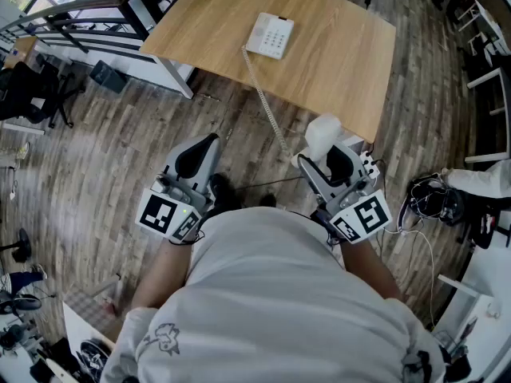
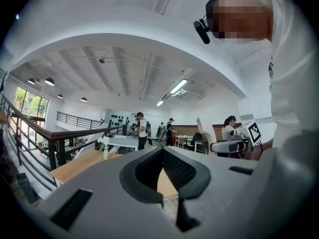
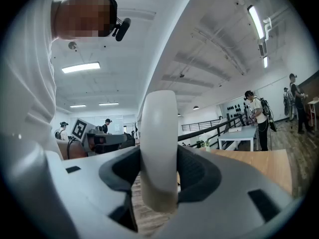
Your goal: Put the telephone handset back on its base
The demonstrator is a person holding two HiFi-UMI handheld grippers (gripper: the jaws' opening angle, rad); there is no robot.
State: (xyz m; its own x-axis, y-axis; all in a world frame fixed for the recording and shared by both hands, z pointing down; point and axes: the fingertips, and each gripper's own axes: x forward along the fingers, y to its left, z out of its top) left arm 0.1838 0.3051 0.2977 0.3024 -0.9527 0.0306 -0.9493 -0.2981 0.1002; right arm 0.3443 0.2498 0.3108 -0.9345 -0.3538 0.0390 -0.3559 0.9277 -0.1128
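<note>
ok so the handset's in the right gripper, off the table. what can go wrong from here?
1. The coiled cord runs from the base over the table edge to the handset. A pull could drag the base or snag at the edge.
2. The right gripper clamps the smooth, rounded handset across a narrow band, so it may pivot or slip.
3. The left gripper is shut, empty and away from the base, so nothing steadies it.
</note>
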